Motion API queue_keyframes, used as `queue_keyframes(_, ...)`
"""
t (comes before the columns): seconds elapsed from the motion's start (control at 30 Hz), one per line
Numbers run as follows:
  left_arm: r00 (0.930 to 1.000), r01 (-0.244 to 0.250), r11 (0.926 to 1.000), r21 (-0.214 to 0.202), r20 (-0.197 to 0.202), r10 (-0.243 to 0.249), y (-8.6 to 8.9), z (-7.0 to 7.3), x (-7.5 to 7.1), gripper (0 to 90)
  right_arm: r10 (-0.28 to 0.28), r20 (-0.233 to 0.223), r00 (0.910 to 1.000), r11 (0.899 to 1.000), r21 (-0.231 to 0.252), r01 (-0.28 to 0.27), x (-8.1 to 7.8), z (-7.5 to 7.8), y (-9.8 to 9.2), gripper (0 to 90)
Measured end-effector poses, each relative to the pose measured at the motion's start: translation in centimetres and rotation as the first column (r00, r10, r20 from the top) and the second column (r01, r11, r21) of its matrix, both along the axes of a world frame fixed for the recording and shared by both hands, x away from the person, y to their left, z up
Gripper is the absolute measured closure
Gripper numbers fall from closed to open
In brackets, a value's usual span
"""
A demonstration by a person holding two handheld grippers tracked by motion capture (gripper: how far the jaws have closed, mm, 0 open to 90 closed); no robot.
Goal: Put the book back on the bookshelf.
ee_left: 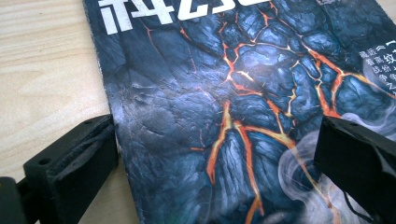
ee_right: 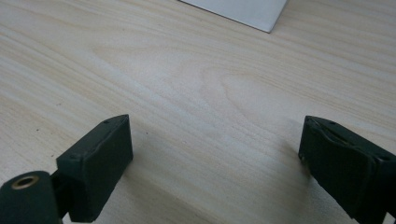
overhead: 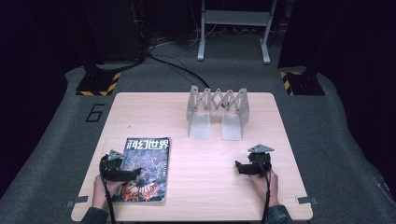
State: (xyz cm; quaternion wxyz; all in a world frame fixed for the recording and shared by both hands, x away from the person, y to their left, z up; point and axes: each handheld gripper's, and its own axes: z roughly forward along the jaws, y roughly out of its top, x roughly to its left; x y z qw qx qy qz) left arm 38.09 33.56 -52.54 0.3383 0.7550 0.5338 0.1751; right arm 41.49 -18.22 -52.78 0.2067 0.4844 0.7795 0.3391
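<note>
A magazine with a dark cracked-lava cover and white title characters lies flat on the left part of the wooden table. My left gripper hovers over its left side, open. In the left gripper view the jaws stand wide apart: one is at the magazine's left edge over bare wood, the other is above the cover, and nothing is pinched. My right gripper rests over bare wood at the right, open, with nothing between its fingers.
A grey accordion-style rack stands at the back middle of the table; its pale corner shows at the top of the right gripper view. Beyond the table are a dark floor, cables and stand bases with yellow-black stripes.
</note>
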Motion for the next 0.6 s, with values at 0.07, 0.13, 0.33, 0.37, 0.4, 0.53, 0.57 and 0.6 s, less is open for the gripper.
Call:
queue_keyframes(0.07, 1.0000, -0.004, 1.0000, 0.004, 0.008, 0.004, -0.2, 0.0, 0.0, 0.0, 0.001, 0.001, 1.0000, 1.000, 0.000, -0.001, 0.0, 0.0, 0.0, 9.3)
queue_keyframes(0.13, 0.9999, -0.011, 0.9999, 0.001, 0.001, 0.011, -0.6, 0.0, -0.1, 0.0, 0.000, 0.000, 1.0000, 1.000, 0.000, 0.000, 0.0, 0.0, 0.0, 9.3)
queue_keyframes(0.33, 0.9998, -0.018, 0.9998, 0.010, -0.005, 0.018, -1.4, 0.1, -0.2, 0.0, 0.012, 0.000, 0.9999, 1.000, -0.005, -0.012, 0.1, 0.0, 0.0, 9.9)
queue_keyframes(0.37, 0.9998, -0.015, 0.9998, 0.014, -0.014, 0.015, -1.4, 0.2, -0.2, 0.0, 0.012, 0.000, 0.9999, 1.000, -0.005, -0.012, 0.1, 0.0, 0.0, 9.9)
queue_keyframes(0.4, 0.9998, -0.021, 0.9997, 0.008, -0.006, 0.021, -1.5, 0.1, -0.2, 0.0, 0.013, 0.001, 0.9999, 1.000, -0.003, -0.013, 0.1, 0.0, 0.0, 10.0)
queue_keyframes(0.53, 0.9995, -0.028, 0.9995, 0.010, -0.013, 0.029, -2.0, 0.1, -0.2, 0.1, 0.013, 0.001, 0.9999, 1.000, -0.004, -0.013, 0.1, 0.0, 0.0, 10.1)
queue_keyframes(0.57, 0.9994, -0.028, 0.9995, 0.015, -0.019, 0.029, -2.2, 0.2, -0.2, 0.0, 0.013, 0.001, 0.9999, 1.000, -0.003, -0.013, 0.1, 0.0, 0.0, 10.1)
queue_keyframes(0.6, 0.9994, -0.027, 0.9996, 0.012, -0.020, 0.027, -2.3, 0.2, -0.2, 0.0, 0.013, 0.001, 0.9999, 1.000, -0.003, -0.013, 0.1, 0.0, 0.0, 10.1)
